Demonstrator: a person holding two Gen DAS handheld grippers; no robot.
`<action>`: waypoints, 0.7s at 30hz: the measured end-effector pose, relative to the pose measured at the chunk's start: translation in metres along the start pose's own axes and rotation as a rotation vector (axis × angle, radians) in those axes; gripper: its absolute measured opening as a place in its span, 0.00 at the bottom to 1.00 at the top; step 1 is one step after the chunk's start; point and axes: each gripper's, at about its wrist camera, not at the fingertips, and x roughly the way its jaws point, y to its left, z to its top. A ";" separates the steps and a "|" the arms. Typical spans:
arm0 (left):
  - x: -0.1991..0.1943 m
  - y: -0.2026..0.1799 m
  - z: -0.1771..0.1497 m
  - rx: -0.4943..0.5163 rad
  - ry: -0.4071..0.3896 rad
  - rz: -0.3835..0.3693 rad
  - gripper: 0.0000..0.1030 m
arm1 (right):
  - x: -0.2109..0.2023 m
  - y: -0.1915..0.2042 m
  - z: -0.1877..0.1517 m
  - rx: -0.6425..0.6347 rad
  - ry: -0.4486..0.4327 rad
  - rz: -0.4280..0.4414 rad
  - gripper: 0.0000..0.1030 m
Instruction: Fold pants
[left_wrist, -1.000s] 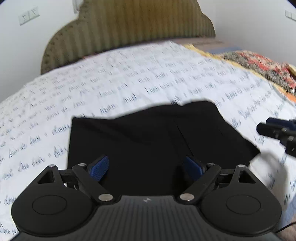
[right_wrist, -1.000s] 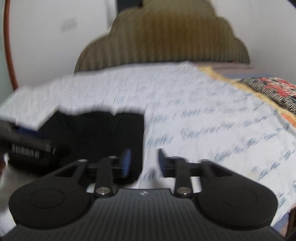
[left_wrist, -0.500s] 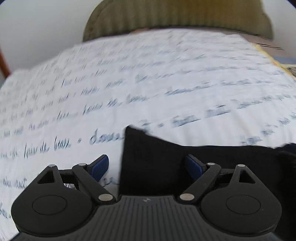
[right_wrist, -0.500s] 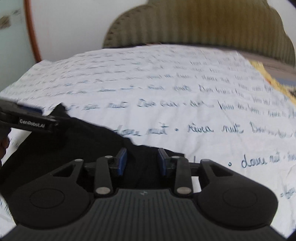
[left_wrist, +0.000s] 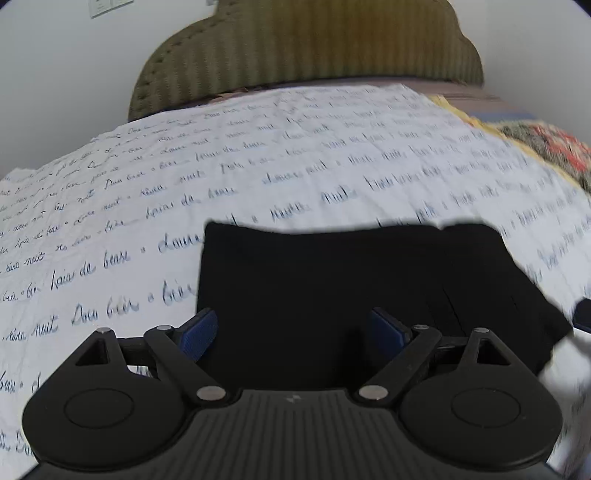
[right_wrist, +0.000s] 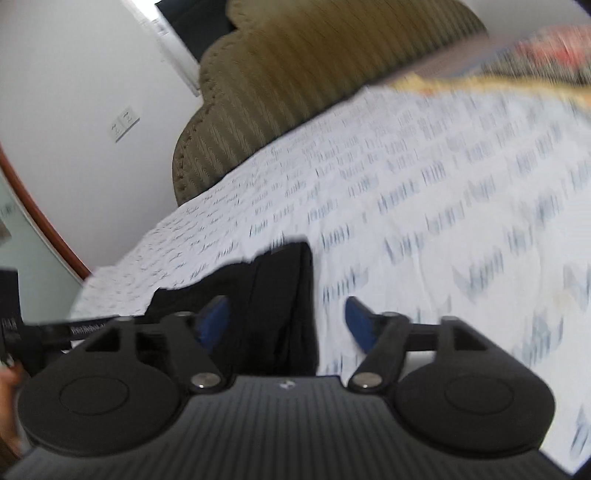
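Note:
The black pants (left_wrist: 343, 280) lie folded into a flat rectangle on the white bed sheet printed with blue script (left_wrist: 258, 162). My left gripper (left_wrist: 293, 334) is open and empty, above the near edge of the pants. In the right wrist view the pants (right_wrist: 277, 295) show as a dark folded stack. My right gripper (right_wrist: 286, 321) is open and empty over their right edge, its left pad over the cloth and its right pad over the sheet. The left gripper's body (right_wrist: 44, 328) shows at the left edge of that view.
An olive ribbed headboard (left_wrist: 314, 55) stands at the far end of the bed against a white wall. A patterned red and yellow blanket (left_wrist: 546, 147) lies at the right. A wooden frame edge (right_wrist: 40, 221) curves at the left.
Both grippers have pulled back and up from the pants. My right gripper's jaws have opened wider and it has tilted. The pants lie flat on the sheet.

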 end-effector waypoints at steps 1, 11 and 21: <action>-0.002 0.000 -0.005 0.005 0.001 -0.004 0.87 | 0.003 -0.004 -0.004 0.022 0.016 0.006 0.68; 0.008 0.105 -0.008 -0.198 0.060 -0.119 0.94 | 0.063 -0.013 0.013 0.062 0.161 0.140 0.76; 0.062 0.144 -0.005 -0.305 0.222 -0.463 1.00 | 0.104 -0.021 0.037 0.086 0.317 0.320 0.81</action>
